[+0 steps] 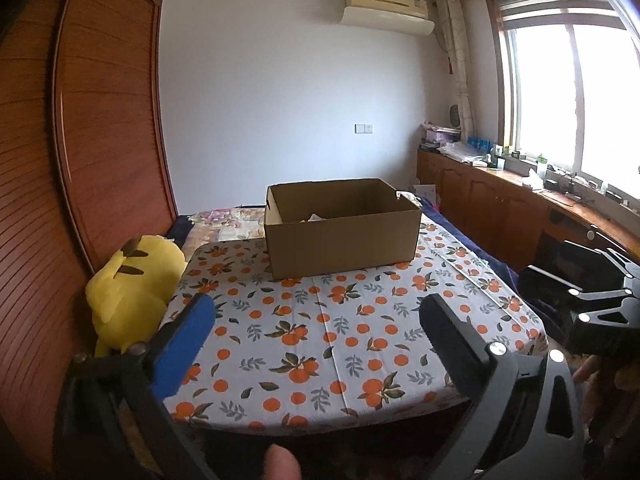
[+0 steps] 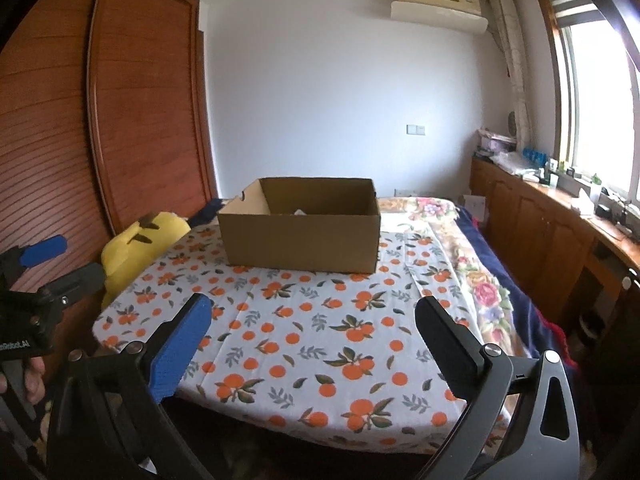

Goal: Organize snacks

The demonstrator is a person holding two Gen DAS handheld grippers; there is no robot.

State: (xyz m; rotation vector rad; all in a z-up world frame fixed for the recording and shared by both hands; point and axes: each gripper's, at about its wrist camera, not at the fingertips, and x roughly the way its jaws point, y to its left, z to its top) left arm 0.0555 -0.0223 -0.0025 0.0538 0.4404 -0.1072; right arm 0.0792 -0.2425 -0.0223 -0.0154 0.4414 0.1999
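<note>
Left wrist view shows the left gripper (image 1: 316,320) and the right gripper (image 2: 312,320) with fingers spread wide and empty, probably ready for snacks, while the cardboard box (image 1: 344,236) waits open-topped on the orange-print tablecloth (image 1: 320,340), something pale inside.

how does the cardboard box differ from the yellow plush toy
The cardboard box is brown, stiff and straight-sided; the yellow plush toy is soft and rounded, with dark markings. The cardboard box stands open-topped on the orange-print cloth; the yellow plush toy sits off the cloth's left edge, beside the wooden wardrobe. Neither is held.
</note>
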